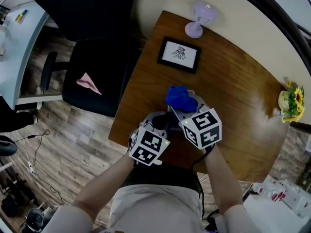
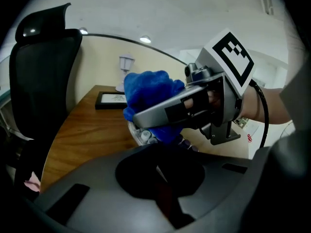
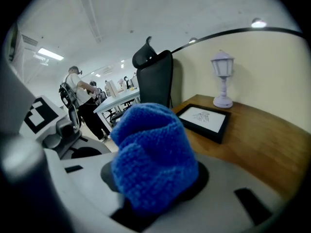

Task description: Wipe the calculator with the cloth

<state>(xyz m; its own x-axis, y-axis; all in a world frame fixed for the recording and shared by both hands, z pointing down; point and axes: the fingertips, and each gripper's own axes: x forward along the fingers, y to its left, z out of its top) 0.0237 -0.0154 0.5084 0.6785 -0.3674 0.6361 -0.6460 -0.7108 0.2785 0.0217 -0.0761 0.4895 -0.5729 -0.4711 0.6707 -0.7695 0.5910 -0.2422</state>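
My right gripper (image 1: pixel 183 104) is shut on a bunched blue knitted cloth (image 1: pixel 180 97), which fills the space between its jaws in the right gripper view (image 3: pixel 153 154). In the left gripper view the cloth (image 2: pixel 146 93) presses on the calculator (image 2: pixel 142 136), of which only a few round keys and a pale edge show beneath it. My left gripper (image 1: pixel 160 124) holds the calculator by its near end, raised above the wooden table (image 1: pixel 233 81). Both grippers are close together over the table's near edge. Most of the calculator is hidden by the cloth and the right gripper's fingers (image 2: pixel 170 109).
A black picture frame (image 1: pixel 179 54) and a small lilac lamp (image 1: pixel 199 18) stand farther back on the table. A pot of yellow flowers (image 1: pixel 291 103) is at the right edge. A black office chair (image 1: pixel 92 76) with a pink paper (image 1: pixel 88 82) stands to the left.
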